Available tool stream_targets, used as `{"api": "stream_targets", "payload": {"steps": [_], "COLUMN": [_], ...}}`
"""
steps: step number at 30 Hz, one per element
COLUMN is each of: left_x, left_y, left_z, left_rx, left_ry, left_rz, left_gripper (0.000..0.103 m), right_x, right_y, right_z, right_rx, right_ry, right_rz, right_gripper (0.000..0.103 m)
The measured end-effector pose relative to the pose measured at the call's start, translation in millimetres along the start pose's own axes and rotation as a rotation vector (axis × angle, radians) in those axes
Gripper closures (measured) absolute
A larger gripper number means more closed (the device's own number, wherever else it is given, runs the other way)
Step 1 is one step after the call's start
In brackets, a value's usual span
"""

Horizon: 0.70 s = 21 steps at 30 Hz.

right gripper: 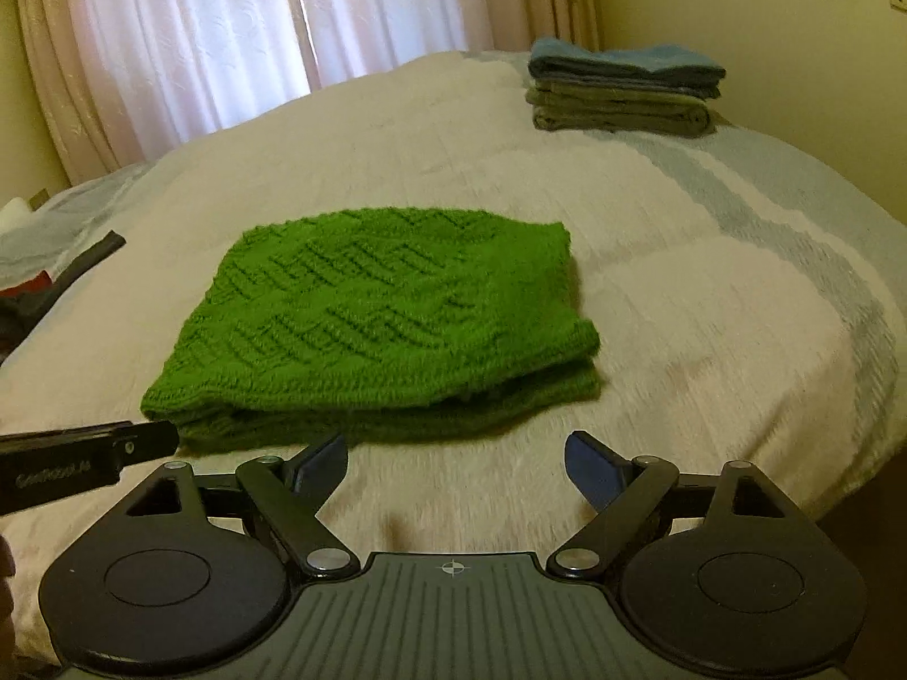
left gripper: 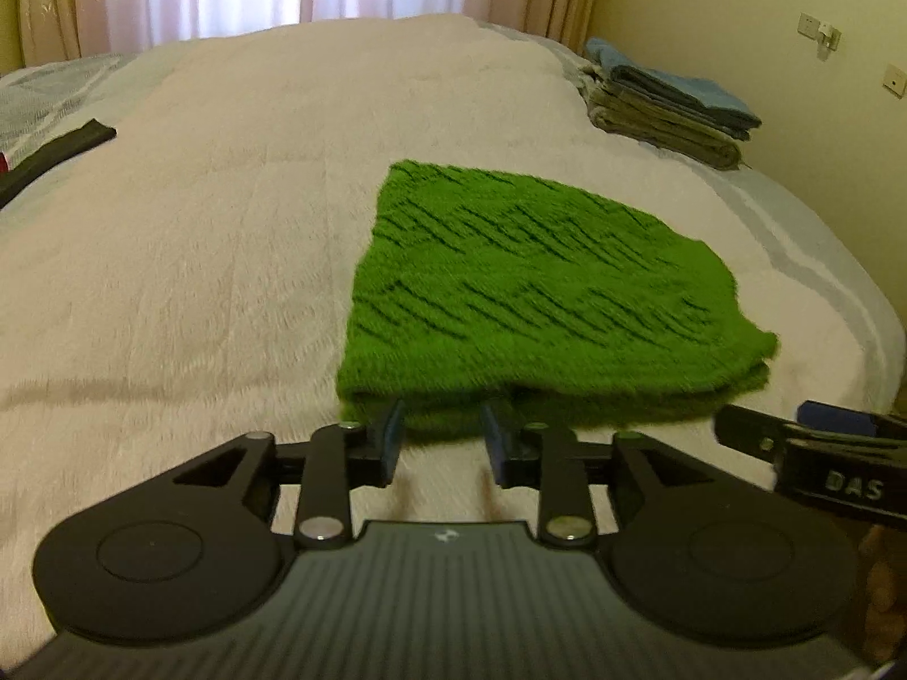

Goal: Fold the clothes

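A green knitted garment lies folded in layers on the bed; it also shows in the right wrist view. My left gripper is open, its blue-padded fingertips at the garment's near folded edge, with nothing between them. My right gripper is wide open and empty, just short of the garment's near edge, over bare bedding. Each gripper shows at the edge of the other's view: the right one in the left wrist view, the left one in the right wrist view.
The bed has a pale cover. A stack of folded blue and olive clothes sits at the far right corner, also in the left wrist view. Dark clothing lies at the left edge. Curtains hang behind.
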State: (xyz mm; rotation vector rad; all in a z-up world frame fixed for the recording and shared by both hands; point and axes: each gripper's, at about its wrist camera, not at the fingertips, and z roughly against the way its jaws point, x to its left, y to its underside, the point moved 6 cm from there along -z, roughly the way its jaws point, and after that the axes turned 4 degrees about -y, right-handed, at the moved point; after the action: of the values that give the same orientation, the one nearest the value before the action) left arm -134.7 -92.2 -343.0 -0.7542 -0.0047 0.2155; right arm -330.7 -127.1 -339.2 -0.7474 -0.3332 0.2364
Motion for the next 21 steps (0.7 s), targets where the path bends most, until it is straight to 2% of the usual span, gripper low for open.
{"api": "stream_targets", "payload": {"steps": [2,11,21], "left_x": [-2.9,-9.7,-12.0], "left_y": [4.8,13.3,20.0], "left_z": [8.6,43.1,70.0], "left_rx": [0.007,-0.019,-0.05], "left_ry": [-0.003,-0.051,-0.081], "left_rz": [-0.002,-0.03,-0.054], "left_gripper": [0.069,0.055,0.052], "right_x": [0.4,2.9,13.8], "right_y": [2.1,10.2,15.4], "right_z": [4.6,25.9,47.9], "right_rx": [0.007,0.004,-0.024], "right_ry": [0.007,0.02,0.009], "right_rz": [-0.003,-0.004,0.022], "right_gripper": [0.016,0.016,0.016]}}
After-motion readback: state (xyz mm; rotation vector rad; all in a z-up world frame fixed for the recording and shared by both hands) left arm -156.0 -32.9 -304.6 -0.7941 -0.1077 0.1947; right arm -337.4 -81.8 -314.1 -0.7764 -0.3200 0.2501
